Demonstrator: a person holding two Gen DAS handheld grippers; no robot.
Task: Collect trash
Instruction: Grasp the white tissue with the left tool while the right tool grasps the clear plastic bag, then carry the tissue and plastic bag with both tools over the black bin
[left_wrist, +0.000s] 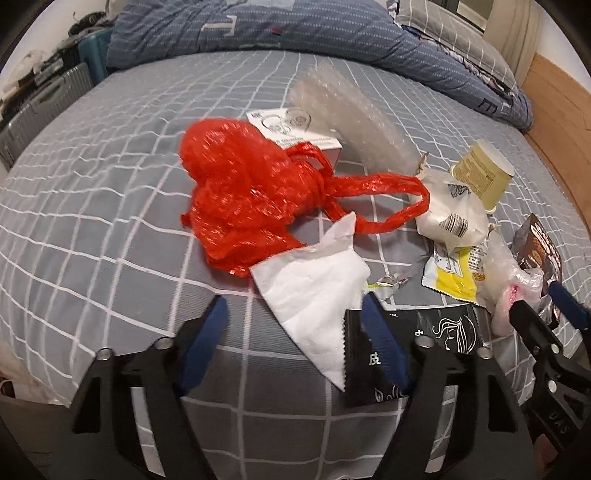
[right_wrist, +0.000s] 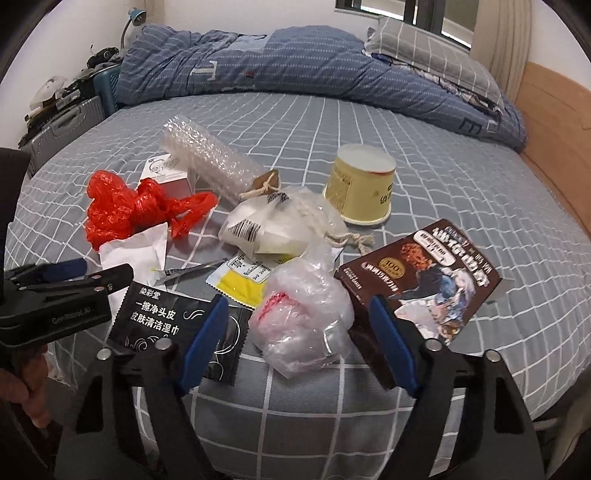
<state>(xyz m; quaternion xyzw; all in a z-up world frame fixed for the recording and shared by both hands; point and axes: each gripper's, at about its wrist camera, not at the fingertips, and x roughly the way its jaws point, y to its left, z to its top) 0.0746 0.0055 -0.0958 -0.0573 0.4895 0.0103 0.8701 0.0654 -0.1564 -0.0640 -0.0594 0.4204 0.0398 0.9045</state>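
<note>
Trash lies on a grey checked bed (left_wrist: 92, 221). My left gripper (left_wrist: 295, 314) is open around the corner of a white tissue (left_wrist: 317, 288), with a knotted red plastic bag (left_wrist: 243, 192) just beyond. My right gripper (right_wrist: 299, 314) is open around a crumpled clear plastic bag (right_wrist: 306, 321). A black wet-wipe sachet (right_wrist: 159, 317) lies between the grippers and a brown snack box (right_wrist: 424, 280) lies at the right finger. The left gripper also shows in the right wrist view (right_wrist: 79, 271), and the right gripper in the left wrist view (left_wrist: 543, 299).
A yellow paper cup (right_wrist: 360, 184) stands upside down, beside a white drawstring pouch (right_wrist: 273, 229), a yellow sachet (right_wrist: 240, 280), bubble wrap (right_wrist: 210, 155) and a small white box (right_wrist: 166, 173). A blue quilt (right_wrist: 295, 66) and pillow lie at the far end. Suitcases (right_wrist: 62, 129) stand left.
</note>
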